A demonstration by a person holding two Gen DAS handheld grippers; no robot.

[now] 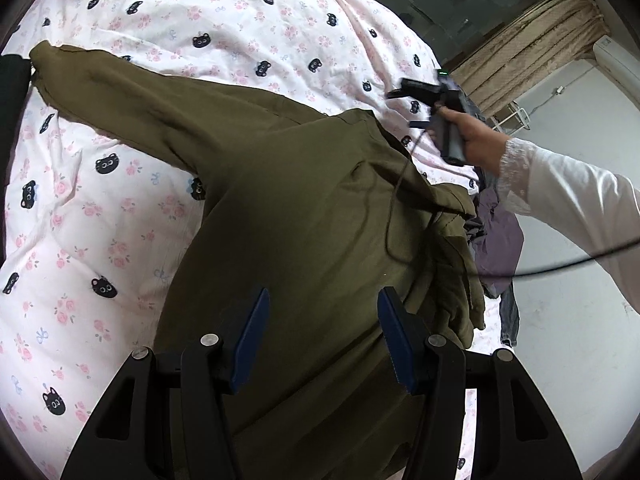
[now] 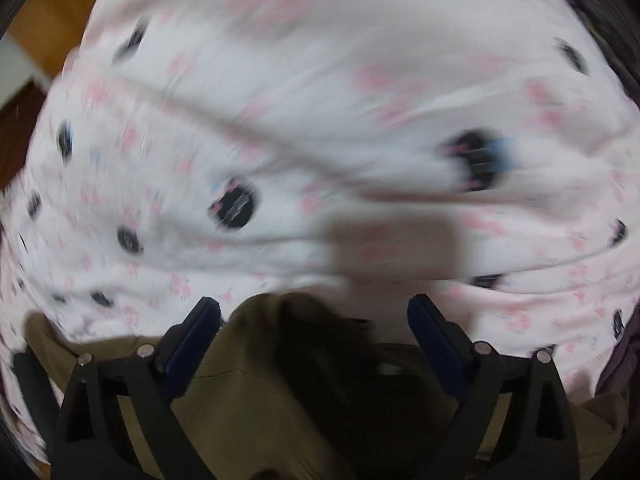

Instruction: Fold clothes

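Observation:
An olive-green long-sleeved garment [image 1: 300, 208] lies spread on a bed whose sheet [image 1: 224, 24] is white with pink flowers and black cat faces. One sleeve [image 1: 100, 80] stretches to the upper left. My left gripper [image 1: 325, 292] hovers over the garment's body, its blue-padded fingers apart with nothing pinched between them. A hand in a white sleeve [image 1: 568, 200] holds my right gripper [image 1: 402, 109] above the sheet beyond the garment's far edge. In the blurred right wrist view that gripper [image 2: 313, 302] stands wide open over the garment's edge [image 2: 248, 380] and the sheet [image 2: 320, 100].
A heap of purple and dark clothes [image 1: 498, 236] lies at the bed's right edge beside the olive garment. A black cable [image 1: 560, 264] hangs across the right side. Beige curtains [image 1: 532, 44] and a white wall stand beyond the bed. A dark object [image 1: 14, 80] sits at the left edge.

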